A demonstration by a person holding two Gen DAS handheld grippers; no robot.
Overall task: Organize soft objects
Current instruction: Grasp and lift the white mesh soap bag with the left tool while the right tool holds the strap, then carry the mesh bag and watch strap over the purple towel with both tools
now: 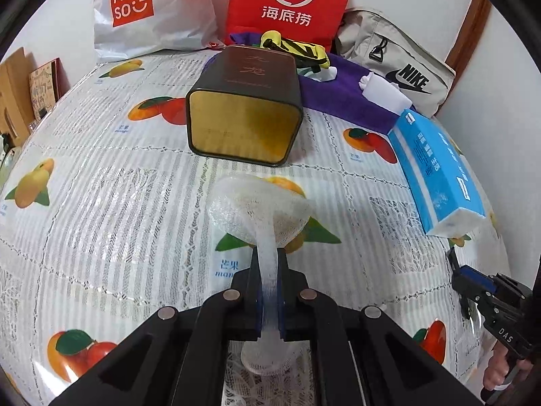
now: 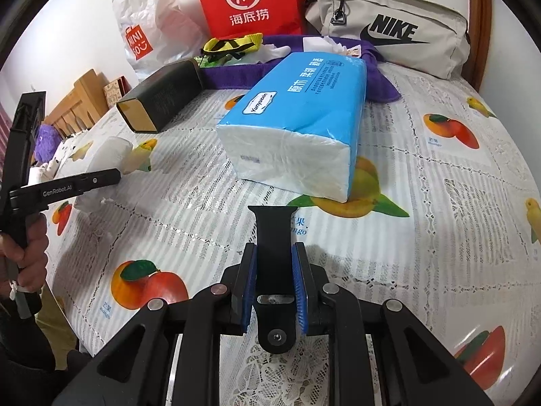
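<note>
Fruit-printed plastic cloth [image 1: 101, 203] covered our counter, with the dark rectangular tin lying open-ended [image 1: 243, 121] as our landmark. Just before its mouth, our left tool [image 1: 269, 264] was pinched tight on the white foam fruit net [image 1: 260, 213]; our right tool [image 2: 274, 253] clamped a black strap [image 2: 273, 237]. Next, we judged, the net wanted feeding into that tin.

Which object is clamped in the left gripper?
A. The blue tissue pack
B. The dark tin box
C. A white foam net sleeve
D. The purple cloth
C: in the left wrist view the left gripper is shut on the white foam net sleeve, while the tin box lies apart on the table.
</note>
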